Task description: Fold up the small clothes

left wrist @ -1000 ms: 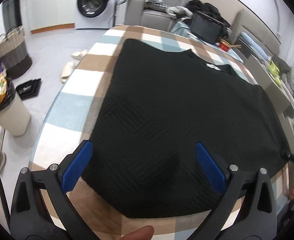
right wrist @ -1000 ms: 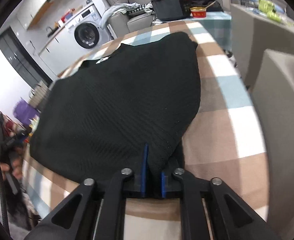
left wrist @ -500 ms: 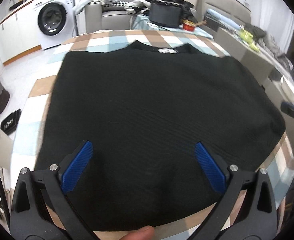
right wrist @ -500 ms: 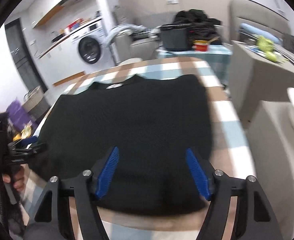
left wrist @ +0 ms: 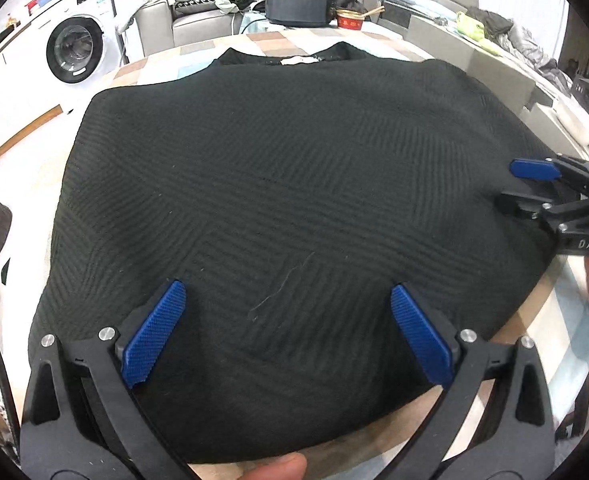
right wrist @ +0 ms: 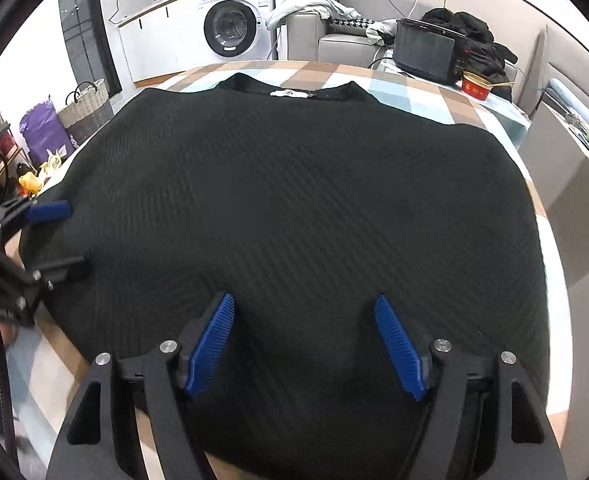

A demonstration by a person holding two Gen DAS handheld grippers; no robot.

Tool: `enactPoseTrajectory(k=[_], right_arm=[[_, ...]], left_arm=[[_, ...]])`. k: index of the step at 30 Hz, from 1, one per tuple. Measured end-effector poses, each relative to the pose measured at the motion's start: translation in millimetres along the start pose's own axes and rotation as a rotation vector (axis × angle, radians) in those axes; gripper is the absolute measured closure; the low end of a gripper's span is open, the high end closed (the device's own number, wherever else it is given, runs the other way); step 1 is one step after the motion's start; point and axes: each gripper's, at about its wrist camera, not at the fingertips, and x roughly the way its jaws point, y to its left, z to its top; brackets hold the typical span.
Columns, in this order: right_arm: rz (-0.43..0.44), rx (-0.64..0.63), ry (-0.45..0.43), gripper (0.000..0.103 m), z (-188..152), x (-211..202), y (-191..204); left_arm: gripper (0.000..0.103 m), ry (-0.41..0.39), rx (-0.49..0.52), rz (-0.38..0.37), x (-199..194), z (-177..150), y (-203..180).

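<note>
While the black sweater (left wrist: 294, 184) lies flat on the checked counter (left wrist: 162, 68), its collar and white neck label (right wrist: 290, 93) point toward the washing machine (right wrist: 230, 30). Both left tongs (left wrist: 286, 332) and right tongs (right wrist: 304, 344) hover spread apart over its near hem, gripping nothing. "DAS" marks the right tongs.

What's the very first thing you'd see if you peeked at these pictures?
A big black sweater spread flat, covering most of the checked tablecloth. Next come the bright blue pads of two tongs, both open and holding nothing: the left tongs and the right tongs hover over the sweater's near edge. Behind the table stands a white washing machine.
</note>
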Motion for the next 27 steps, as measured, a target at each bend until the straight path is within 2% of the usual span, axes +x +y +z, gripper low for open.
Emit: enactPoseTrajectory(k=[3, 6, 10, 12, 14, 18, 22, 24, 25, 27], right_arm=[[-0.070, -0.004, 0.012, 0.029, -13.4, -9.1, -19.6], [-0.130, 0.061, 0.024, 0.029, -26.6, -24.1, -48.9], [-0.163, 0.121, 0.027, 0.029, -34.2, -37.6, -63.2], [-0.159, 0.134, 0.009, 0.029, -30.6, -43.0, -61.2], [-0.116, 0.143, -0.028, 0.027, -20.0, -44.5, -54.5], [-0.053, 0.141, -0.072, 0.026, 6.3, -32.4, -32.4], [0.023, 0.133, -0.017, 0.026, 20.6, 0.1, -13.5], [-0.009, 0.090, -0.002, 0.026, 19.3, 7.5, -7.2], [-0.044, 0.055, -0.005, 0.025, 18.0, 8.5, -5.1], [-0.061, 0.056, -0.023, 0.025, 11.7, 5.3, -15.1]], left_arm=[[0.001, 0.002, -0.010, -0.009, -7.0, -5.7, 9.9], [0.001, 0.001, -0.008, -0.011, -15.0, -13.0, 14.2], [0.001, 0.002, -0.004, 0.013, -22.5, -14.7, 11.8], [0.001, -0.001, -0.043, -0.010, -25.2, -8.6, 14.9], [0.001, -0.008, -0.072, -0.024, -24.4, 0.6, 16.8], [0.001, -0.019, -0.100, 0.005, -13.1, 24.9, 17.3], [0.001, 0.019, -0.133, 0.023, 13.7, 43.4, 23.2], [0.000, 0.036, -0.117, 0.063, 21.6, 44.9, 23.7], [0.000, 0.032, -0.101, 0.056, 19.5, 43.0, 24.4], [0.000, 0.040, -0.081, 0.050, 17.6, 38.4, 28.4]])
